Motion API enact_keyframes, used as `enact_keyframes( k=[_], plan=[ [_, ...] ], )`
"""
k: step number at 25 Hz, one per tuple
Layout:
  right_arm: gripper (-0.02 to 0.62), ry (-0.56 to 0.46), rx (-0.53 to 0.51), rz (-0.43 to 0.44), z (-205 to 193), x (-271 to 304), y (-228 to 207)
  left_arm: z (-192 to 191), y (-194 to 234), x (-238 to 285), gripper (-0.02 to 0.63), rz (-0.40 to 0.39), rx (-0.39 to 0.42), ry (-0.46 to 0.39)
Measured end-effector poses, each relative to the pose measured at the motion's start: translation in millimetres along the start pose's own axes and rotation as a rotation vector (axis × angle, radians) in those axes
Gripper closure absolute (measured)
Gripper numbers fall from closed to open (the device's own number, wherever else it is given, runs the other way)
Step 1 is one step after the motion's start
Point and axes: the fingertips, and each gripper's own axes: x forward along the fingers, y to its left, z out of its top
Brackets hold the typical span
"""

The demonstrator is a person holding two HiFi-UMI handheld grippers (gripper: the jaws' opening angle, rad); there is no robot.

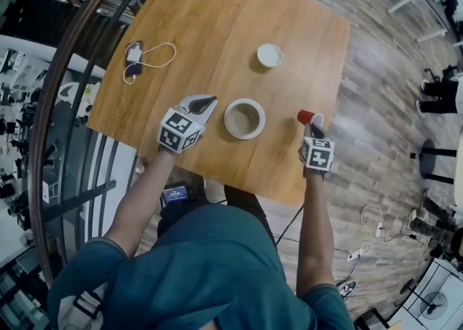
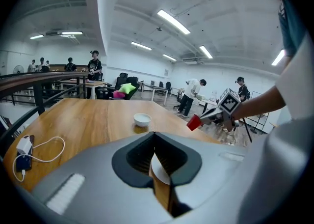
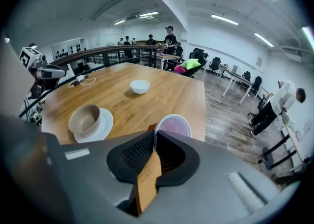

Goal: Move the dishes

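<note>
On the wooden table (image 1: 202,24) a beige bowl (image 1: 244,118) sits on a white plate (image 1: 230,130), near the front edge. A small white bowl (image 1: 269,55) stands farther back. My left gripper (image 1: 206,103) is shut with nothing in it, its tips just left of the plate and apart from it. In the left gripper view the closed jaws (image 2: 154,154) show only a sliver of plate beyond. My right gripper (image 1: 311,127) is shut on the rim of a red cup (image 1: 309,116) at the table's right edge. In the right gripper view the cup (image 3: 172,126) opens upward.
A phone and charger with a white cable (image 1: 137,59) lie at the table's left side. A curved dark railing (image 1: 65,68) runs past the left edge. Wood floor lies right of the table, with chairs and people (image 1: 438,97) farther off.
</note>
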Motion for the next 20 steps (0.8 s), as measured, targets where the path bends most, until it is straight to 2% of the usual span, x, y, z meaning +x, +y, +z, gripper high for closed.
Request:
enact_keyframes(
  k=[12, 20],
  plan=[
    [0.565, 0.125, -0.259, 0.0, -18.5, 20.7, -1.0, -73.6, -12.9, 56.8, 0.607, -0.014, -0.064, 0.152],
    [0.561, 0.16, -0.357, 0.024, -14.7, 27.6, 3.6, -92.5, -18.4, 74.0, 0.547, -0.026, -0.098, 0.204]
  ],
)
